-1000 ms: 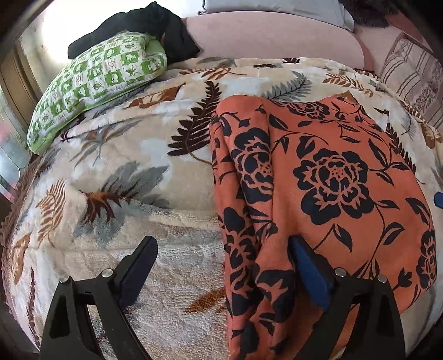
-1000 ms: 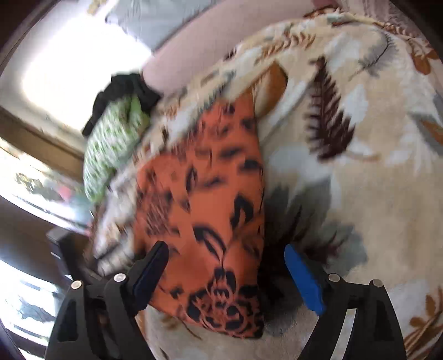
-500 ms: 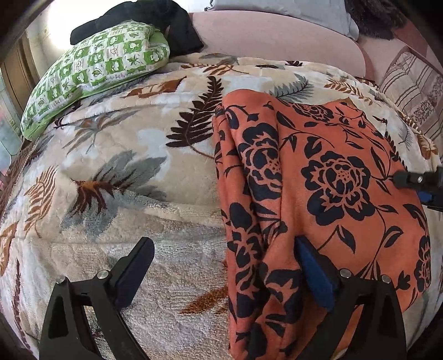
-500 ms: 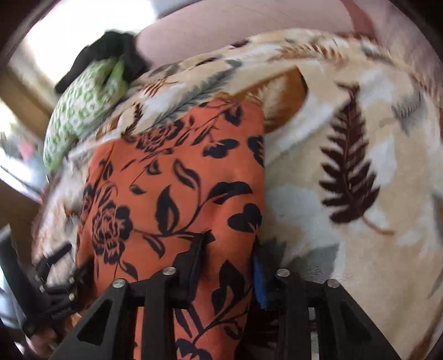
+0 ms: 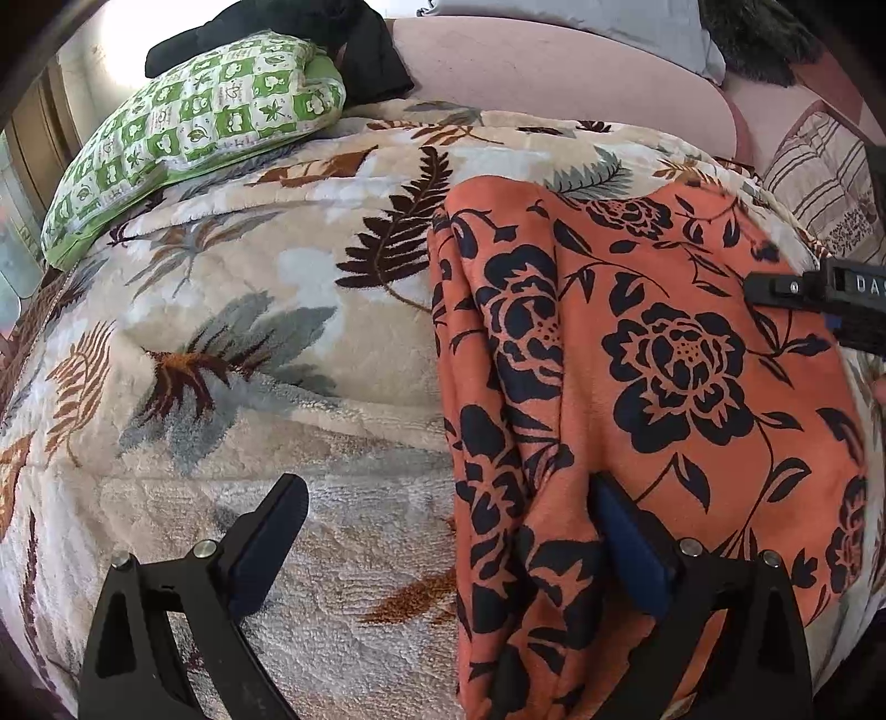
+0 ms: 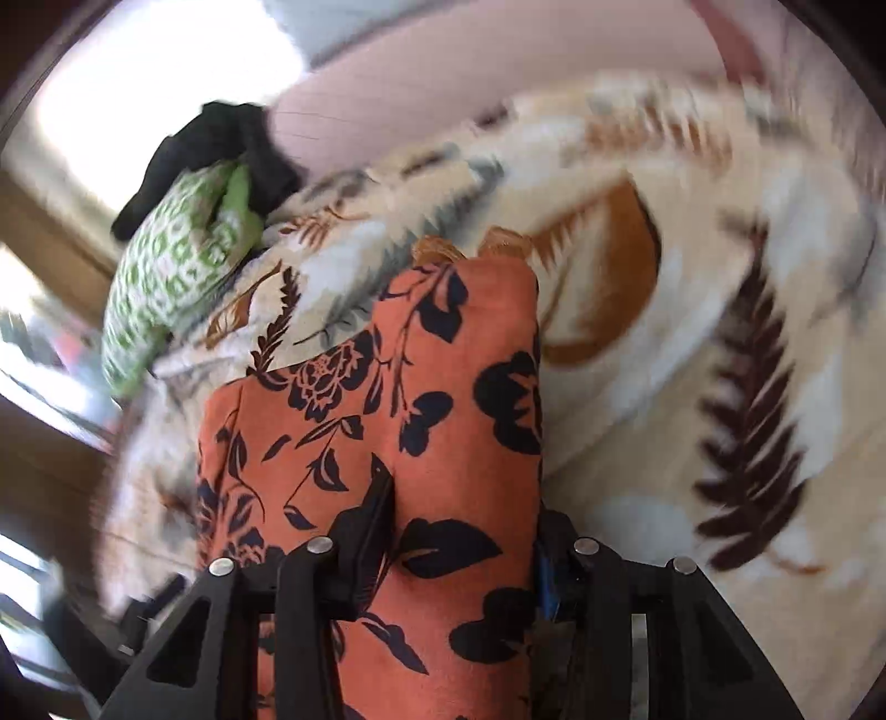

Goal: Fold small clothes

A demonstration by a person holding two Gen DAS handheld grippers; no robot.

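Observation:
An orange garment with black flowers (image 5: pixel 637 387) lies folded on a leaf-patterned blanket (image 5: pixel 249 332). My left gripper (image 5: pixel 448 531) is open at the garment's near left edge, its right finger (image 5: pixel 626 543) on the cloth and its left finger on the blanket. My right gripper (image 6: pixel 459 531) is shut on the garment's edge (image 6: pixel 443 415), with cloth bunched between the fingers and draped over them. The right gripper also shows at the right edge of the left wrist view (image 5: pixel 819 299).
A green checked pillow (image 5: pixel 188 133) with a black garment (image 5: pixel 288 27) behind it lies at the back left. A pink headboard (image 5: pixel 554 72) and a striped cushion (image 5: pixel 819 183) are at the back. The right wrist view is motion-blurred.
My right gripper has closed on the garment's edge and lifted it. The left gripper has stayed open and crept slightly forward.

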